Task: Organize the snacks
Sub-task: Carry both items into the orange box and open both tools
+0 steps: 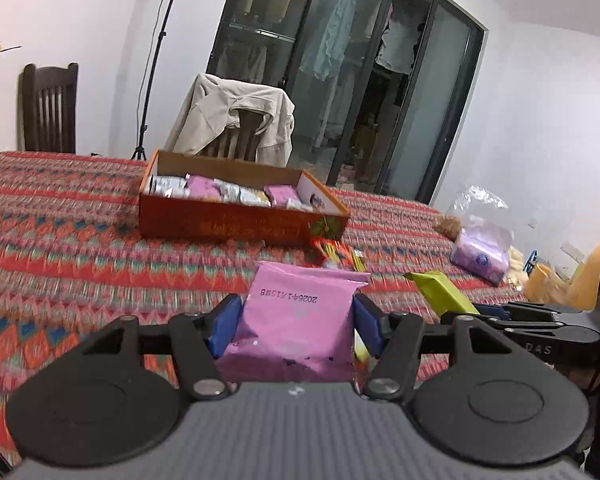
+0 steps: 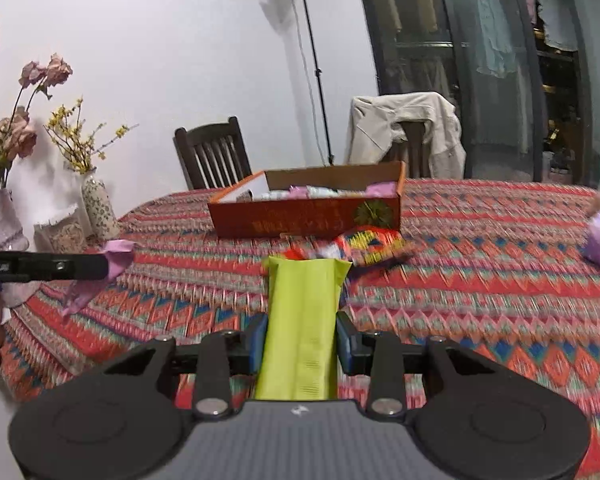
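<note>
Your left gripper (image 1: pixel 296 320) pinches a pink snack pack (image 1: pixel 296 320); right gripper (image 2: pixel 300 344) pinches a green snack bar (image 2: pixel 302 320).
Both packs are up off the tablecloth (image 1: pixel 80 248), w/ the orange box (image 1: pixel 236 224) of snacks just ahead.

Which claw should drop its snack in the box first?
Probably the left claw. Its pink packet faces the orange box nearly head-on. The right claw, gripping the green packet, sees it slightly off-centre.

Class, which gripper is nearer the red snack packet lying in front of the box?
Right, probably. The right gripper, holding a green packet, points at the red packet; the left gripper sits further aside.
</note>
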A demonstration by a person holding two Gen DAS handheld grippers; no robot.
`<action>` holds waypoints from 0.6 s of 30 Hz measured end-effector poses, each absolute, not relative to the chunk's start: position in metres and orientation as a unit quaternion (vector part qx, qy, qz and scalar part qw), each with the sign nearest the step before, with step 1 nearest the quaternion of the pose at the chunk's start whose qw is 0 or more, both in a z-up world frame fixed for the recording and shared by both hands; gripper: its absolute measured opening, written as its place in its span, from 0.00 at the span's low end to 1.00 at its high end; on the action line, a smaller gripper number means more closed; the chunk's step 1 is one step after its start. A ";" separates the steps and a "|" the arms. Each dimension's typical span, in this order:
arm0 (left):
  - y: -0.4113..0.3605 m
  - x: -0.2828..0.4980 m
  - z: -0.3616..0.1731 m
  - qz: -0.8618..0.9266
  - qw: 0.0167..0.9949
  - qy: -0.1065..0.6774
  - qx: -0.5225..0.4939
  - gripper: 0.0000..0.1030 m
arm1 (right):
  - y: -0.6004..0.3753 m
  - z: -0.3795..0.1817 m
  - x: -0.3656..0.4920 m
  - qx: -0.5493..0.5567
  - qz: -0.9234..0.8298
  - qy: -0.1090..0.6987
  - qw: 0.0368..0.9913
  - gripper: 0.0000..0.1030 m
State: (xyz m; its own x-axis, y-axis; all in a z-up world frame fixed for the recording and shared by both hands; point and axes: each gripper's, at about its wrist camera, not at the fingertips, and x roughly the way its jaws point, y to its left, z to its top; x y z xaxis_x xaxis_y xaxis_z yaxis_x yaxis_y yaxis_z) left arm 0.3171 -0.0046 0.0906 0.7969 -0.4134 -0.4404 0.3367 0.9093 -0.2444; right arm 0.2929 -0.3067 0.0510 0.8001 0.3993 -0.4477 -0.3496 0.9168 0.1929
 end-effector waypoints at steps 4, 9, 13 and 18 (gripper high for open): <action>0.001 0.372 0.108 -0.194 0.952 0.229 -0.057 0.60 | -0.304 0.073 0.340 0.034 0.221 0.228 0.948 0.34; 0.011 0.453 0.127 -0.172 0.961 0.211 -0.045 0.60 | -0.299 0.102 0.413 0.013 0.235 0.199 0.951 0.34; 0.020 0.517 0.129 -0.148 0.963 0.220 -0.051 0.60 | -0.296 0.116 0.482 0.023 0.242 0.189 0.951 0.34; 0.024 0.581 0.108 -0.121 0.962 0.240 -0.038 0.60 | -0.283 0.110 0.561 0.018 0.235 0.204 0.950 0.34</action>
